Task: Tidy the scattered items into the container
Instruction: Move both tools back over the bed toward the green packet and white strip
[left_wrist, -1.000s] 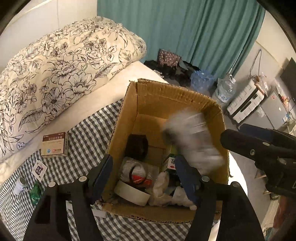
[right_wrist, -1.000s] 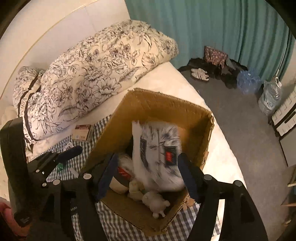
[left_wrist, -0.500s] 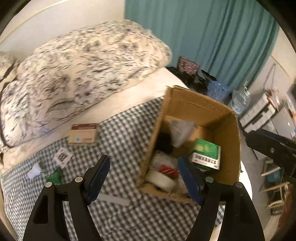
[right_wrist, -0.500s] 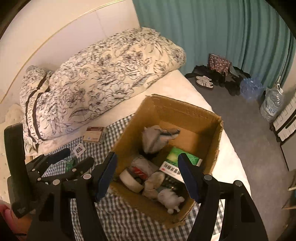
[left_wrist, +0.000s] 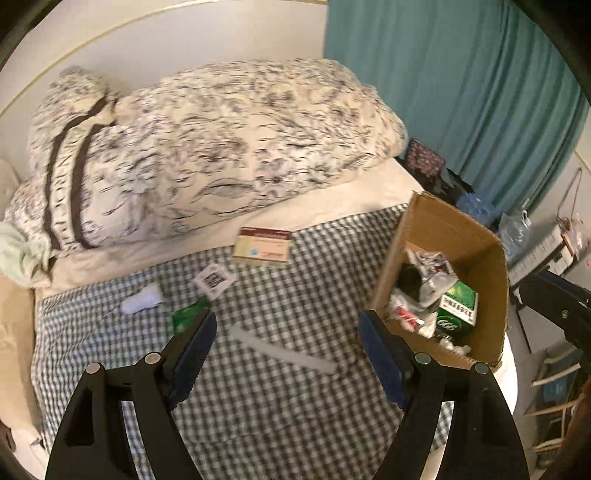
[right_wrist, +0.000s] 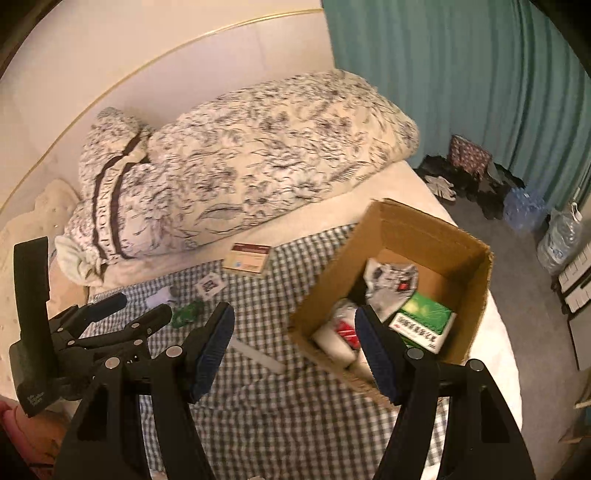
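both tools are spread wide and carry nothing: the left tool (left_wrist: 286, 334) hangs over the checked cloth (left_wrist: 258, 398) on the bed, and the right tool (right_wrist: 295, 332) hangs a little nearer the cardboard box (right_wrist: 436, 236), which sits off to the right of each and already holds a green carton (right_wrist: 424, 321), a crumpled printed bag (right_wrist: 391, 275) and other bits lower down. what remains outside the box lies ahead and to the left of the left tool: a pale flat strip (left_wrist: 282, 349) almost directly between its fingers, a green packet (left_wrist: 188, 315) just beyond its left finger, a small white bottle (left_wrist: 142, 300) and a white tag with a square code (left_wrist: 214, 280) further ahead-left, and a flat red-topped medicine box (left_wrist: 264, 246) furthest ahead, near the floral pillow (left_wrist: 207, 147). the likely step is a fresh pick, and the strip looks the handiest target. it lies flat and thin on soft cloth, so i would turn the left tool to close across its narrow width, press the fingertips slightly into the fabric to get under its edges, and close slowly; gathering a fold of cloth along with it is the main risk. the right tool should keep out of the way, above the box.
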